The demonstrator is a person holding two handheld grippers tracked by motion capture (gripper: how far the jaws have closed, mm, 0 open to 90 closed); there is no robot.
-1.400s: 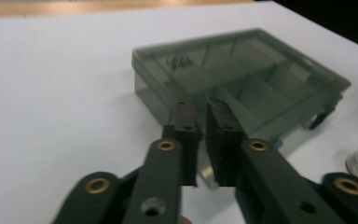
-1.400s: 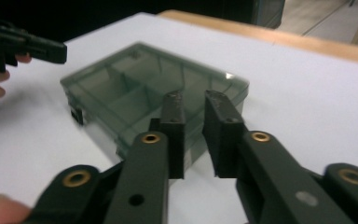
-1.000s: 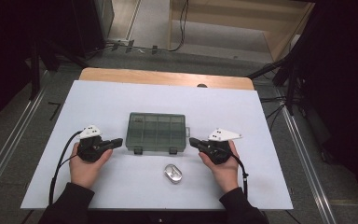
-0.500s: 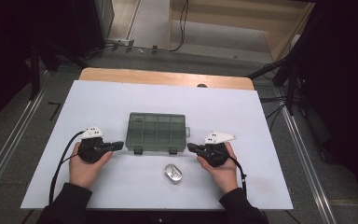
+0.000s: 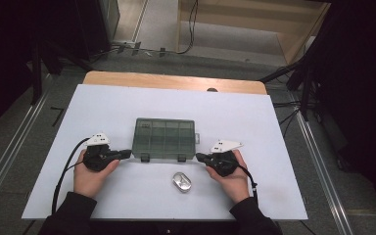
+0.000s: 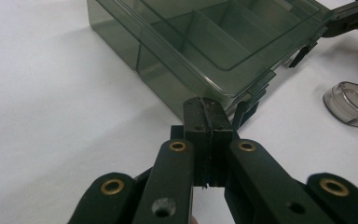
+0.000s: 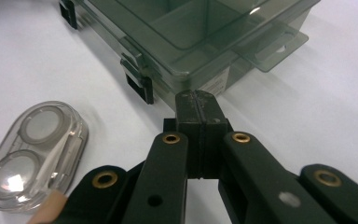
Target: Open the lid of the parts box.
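The box [image 5: 165, 138] just ahead of both grippers is smoky, translucent plastic, smooth and glossy. The small case [image 5: 181, 181] beside the right gripper [image 5: 199, 157] is clear glossy plastic. Both grippers, including the left gripper [image 5: 128, 153], are matt black plastic with brass-looking rivets. The worktop [image 5: 127, 105] under them is matt white with a bare wood edge.

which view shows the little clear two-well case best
The right gripper view: the clear case lies close at lower left, both round wells and its lid plain. The left gripper view catches part of it at the right edge. The high view shows it small, in front of the compartment box.
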